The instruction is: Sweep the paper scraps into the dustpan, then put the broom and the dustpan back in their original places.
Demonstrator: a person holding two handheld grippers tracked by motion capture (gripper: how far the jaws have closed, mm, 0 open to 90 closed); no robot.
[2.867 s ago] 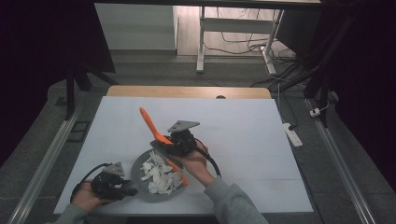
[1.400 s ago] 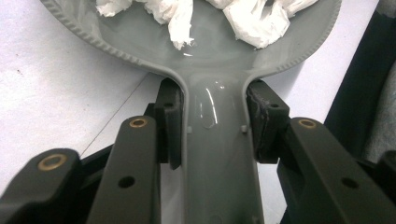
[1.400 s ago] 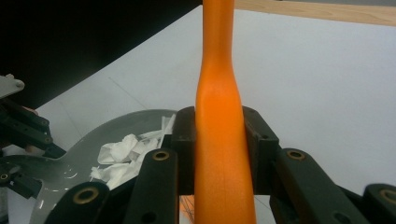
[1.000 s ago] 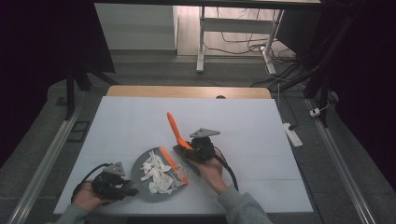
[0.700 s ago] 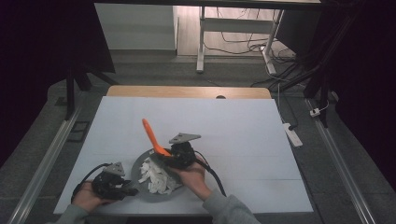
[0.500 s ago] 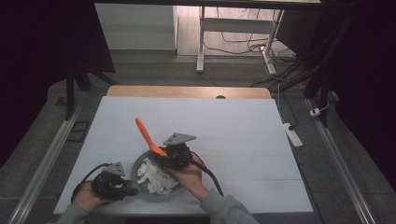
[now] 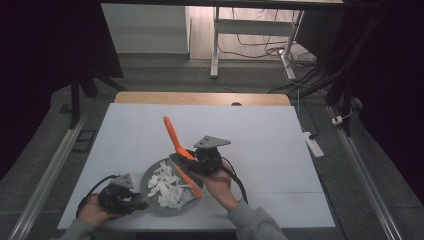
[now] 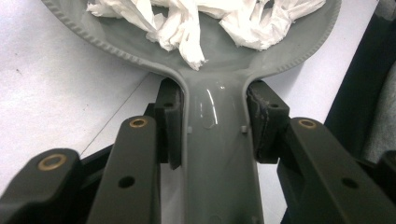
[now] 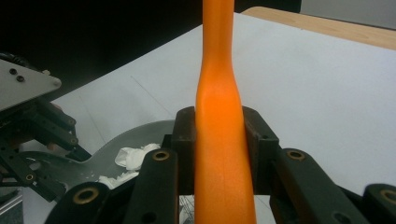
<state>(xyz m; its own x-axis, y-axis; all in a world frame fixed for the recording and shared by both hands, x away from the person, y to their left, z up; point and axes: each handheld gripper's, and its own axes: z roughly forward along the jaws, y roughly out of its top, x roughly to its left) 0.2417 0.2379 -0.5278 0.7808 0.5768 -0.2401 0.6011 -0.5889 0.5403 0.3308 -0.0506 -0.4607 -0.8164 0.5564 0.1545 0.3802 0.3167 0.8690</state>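
Left gripper (image 7: 131, 199) clamps the grey dustpan (image 7: 150, 181) flat on the counter (image 7: 260, 130) while the right gripper (image 7: 196, 162), clamped on the orange brush (image 7: 172, 137), should sweep low, nudging paper scraps (image 7: 167, 185) deeper inside.

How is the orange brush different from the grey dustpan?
The orange brush is bright and slim; the grey dustpan is dull, wide and rounded. The brush's handle tilts up off the table, while the dustpan lies flat. The dustpan holds white paper scraps; the brush holds nothing. Both are clamped by the handle: right gripper, left gripper.
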